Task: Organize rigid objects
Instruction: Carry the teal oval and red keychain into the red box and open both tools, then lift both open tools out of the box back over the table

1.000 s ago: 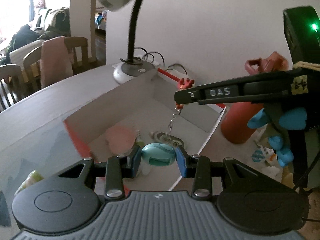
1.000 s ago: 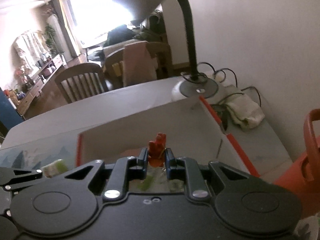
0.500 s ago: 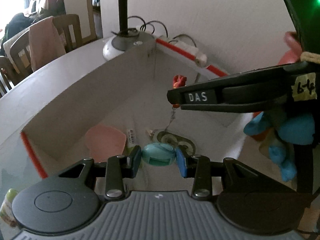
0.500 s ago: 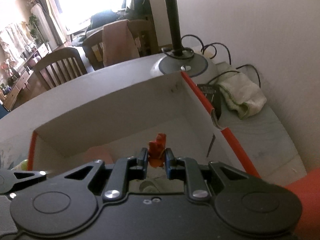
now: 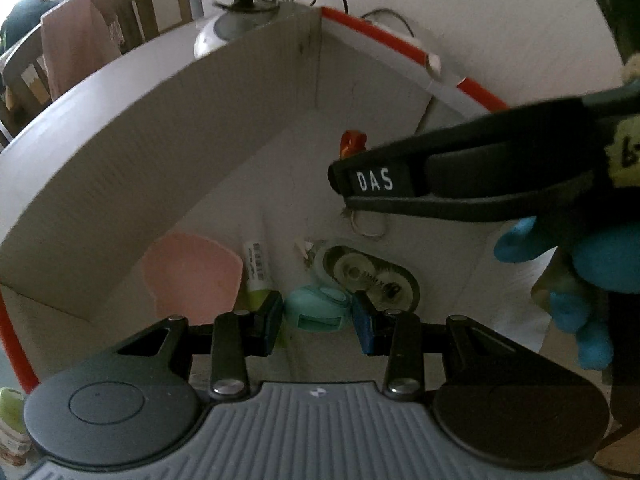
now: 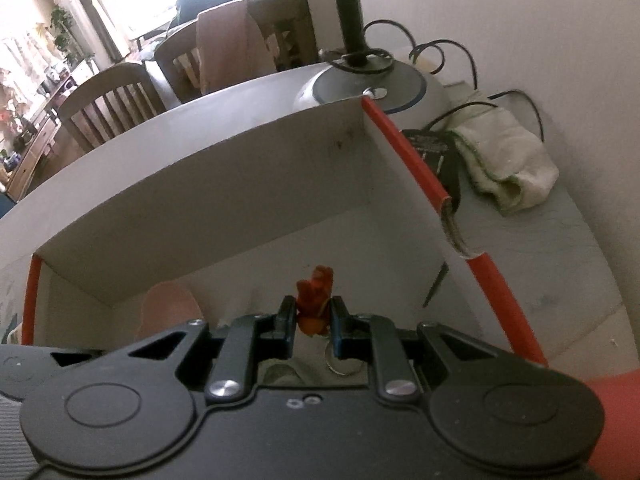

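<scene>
Moved: both grippers are sinking deeper into the box point(image 5: 168, 152) than a second ago.
Left gripper point(image 5: 318, 320): clamping the teal case point(image 5: 316, 308) for dropping in.
Right gripper point(image 6: 313, 320): pinching the orange keychain point(image 6: 314, 292), ring dangling.

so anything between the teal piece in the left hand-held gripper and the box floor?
Partly. The left hand-held gripper holds the teal piece over the box, with the tape dispenser lying just past it and a green-capped tube and pink piece to its left. Bare floor lies farther back.

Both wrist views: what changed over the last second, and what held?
Both grippers came down toward the white box, whose floor now fills the views. Unchanged: left gripper clamps the teal object, right gripper the orange keychain figure. Nothing released.
</scene>
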`<state>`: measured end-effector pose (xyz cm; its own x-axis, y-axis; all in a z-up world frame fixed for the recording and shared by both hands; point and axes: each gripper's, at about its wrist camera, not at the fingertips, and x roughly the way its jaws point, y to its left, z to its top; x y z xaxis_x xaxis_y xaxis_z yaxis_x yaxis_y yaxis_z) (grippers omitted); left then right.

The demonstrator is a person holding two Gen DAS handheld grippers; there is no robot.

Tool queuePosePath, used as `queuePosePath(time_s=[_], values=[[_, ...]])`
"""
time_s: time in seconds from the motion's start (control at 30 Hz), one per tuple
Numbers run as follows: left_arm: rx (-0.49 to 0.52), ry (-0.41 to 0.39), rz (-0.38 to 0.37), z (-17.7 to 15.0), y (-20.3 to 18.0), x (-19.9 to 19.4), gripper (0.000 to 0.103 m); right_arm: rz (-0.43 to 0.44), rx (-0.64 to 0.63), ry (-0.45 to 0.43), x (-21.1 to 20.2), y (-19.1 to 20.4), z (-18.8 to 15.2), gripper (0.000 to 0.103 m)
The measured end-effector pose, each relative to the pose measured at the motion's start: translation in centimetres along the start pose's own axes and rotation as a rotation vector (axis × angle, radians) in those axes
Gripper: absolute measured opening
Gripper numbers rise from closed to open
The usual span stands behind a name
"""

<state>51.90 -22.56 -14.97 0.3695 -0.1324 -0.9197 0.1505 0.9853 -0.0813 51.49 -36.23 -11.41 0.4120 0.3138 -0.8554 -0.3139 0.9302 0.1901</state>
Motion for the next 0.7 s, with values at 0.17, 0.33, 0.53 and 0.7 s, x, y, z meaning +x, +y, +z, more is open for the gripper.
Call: queuePosePath(time_s=[0.17, 0.33, 0.53, 0.7], values=[[-0.024, 0.032, -0.008, 0.2, 0.5, 0.8, 0.037, -0.006, 0.003, 0.023, 0.3, 0.1, 0.1, 0.021], [-0.045, 0.040, -0.020, 0.3, 1.1, 0.7, 0.037, -0.003, 0.013, 0.024, 0.2, 0.0, 0.2, 0.024], [-0.058, 0.013, -0.005, -0.1, 1.5, -0.1, 0.044, 0.008, 0.014, 0.024, 0.0, 0.1, 0.1, 0.028], [-0.055, -0.027, -0.018, -0.5, 1.1, -1.6, 0.057, 0.021, 0.009, 0.007, -0.8, 0.6, 0.0, 0.036]])
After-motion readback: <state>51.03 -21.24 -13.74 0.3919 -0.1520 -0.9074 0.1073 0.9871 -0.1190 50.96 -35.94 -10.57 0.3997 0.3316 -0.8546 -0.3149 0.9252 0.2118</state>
